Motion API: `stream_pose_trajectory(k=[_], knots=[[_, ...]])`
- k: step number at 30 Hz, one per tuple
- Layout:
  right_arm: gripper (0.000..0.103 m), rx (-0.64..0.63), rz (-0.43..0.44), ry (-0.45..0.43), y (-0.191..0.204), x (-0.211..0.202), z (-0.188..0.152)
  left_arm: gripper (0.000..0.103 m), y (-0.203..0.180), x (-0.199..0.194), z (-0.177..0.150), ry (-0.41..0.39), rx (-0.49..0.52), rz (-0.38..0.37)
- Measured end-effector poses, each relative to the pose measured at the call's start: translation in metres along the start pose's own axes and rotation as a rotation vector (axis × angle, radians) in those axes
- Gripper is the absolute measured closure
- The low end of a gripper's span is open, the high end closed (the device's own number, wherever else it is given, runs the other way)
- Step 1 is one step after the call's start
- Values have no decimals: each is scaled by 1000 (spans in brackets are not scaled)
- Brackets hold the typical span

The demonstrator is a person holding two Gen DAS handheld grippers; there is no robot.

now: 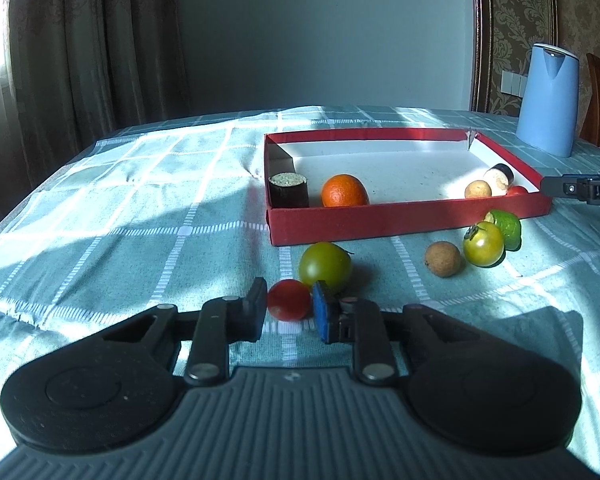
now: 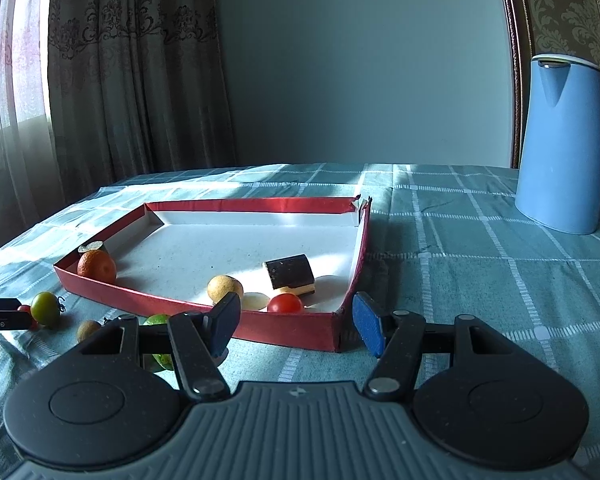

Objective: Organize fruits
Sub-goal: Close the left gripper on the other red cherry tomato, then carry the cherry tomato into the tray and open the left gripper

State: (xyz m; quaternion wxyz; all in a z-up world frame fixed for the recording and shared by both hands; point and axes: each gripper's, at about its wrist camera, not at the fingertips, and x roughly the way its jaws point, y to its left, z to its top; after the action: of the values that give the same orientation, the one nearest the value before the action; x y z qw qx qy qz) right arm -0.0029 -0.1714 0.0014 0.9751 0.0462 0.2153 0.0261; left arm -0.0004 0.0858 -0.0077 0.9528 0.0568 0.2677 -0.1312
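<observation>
So the small red tomato point(image 1: 289, 300) is sitting on the checked cloth of the surface point(image 1: 140, 208), just in front of the red tray point(image 1: 400, 222) and right up against the bigger green tomato point(image 1: 325, 267). The left tool point(image 1: 288, 312) has its pads closed in on it from both sides, pretty much across the widest part, which I'd say is the right place to take it. My guess on handling: super light, smooth and a bit slippery, thin skin, so it'll squish or pop out if you clamp too hard, and being round it'll want to roll the second it's let go. Gentle squeeze at the middle, lift straight, set it down inside the tray rather than dropping it. Watch the green one next door too, it's touching and could get nudged. Other loose bits still outside the tray: a brown round fruit point(image 1: 443, 259), a yellow-green tomato point(image 1: 483, 244) and a lime point(image 1: 507, 228). Already in the tray are an orange point(image 1: 344, 191) and another red tomato point(image 2: 285, 303), among others. The right tool point(image 2: 296, 324) hangs about half open with nothing in it, near the tray's corner. Blue kettle point(image 2: 560, 160) is well off to the side.
</observation>
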Motion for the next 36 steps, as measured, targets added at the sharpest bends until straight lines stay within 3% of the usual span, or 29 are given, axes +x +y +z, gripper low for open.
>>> stream_pose_trajectory(k=[21, 25, 31, 36], knots=[[41, -8, 1, -5, 1, 0, -1, 81, -1, 5, 0, 25, -18, 44], [41, -10, 0, -6, 1, -1, -1, 81, -6, -4, 3, -9, -38, 52], [41, -17, 10, -3, 5, -3, -3, 81, -31, -27, 27, -132, -20, 72], [41, -26, 20, 1, 14, -9, -7, 81, -48, -21, 53, -224, -39, 103]])
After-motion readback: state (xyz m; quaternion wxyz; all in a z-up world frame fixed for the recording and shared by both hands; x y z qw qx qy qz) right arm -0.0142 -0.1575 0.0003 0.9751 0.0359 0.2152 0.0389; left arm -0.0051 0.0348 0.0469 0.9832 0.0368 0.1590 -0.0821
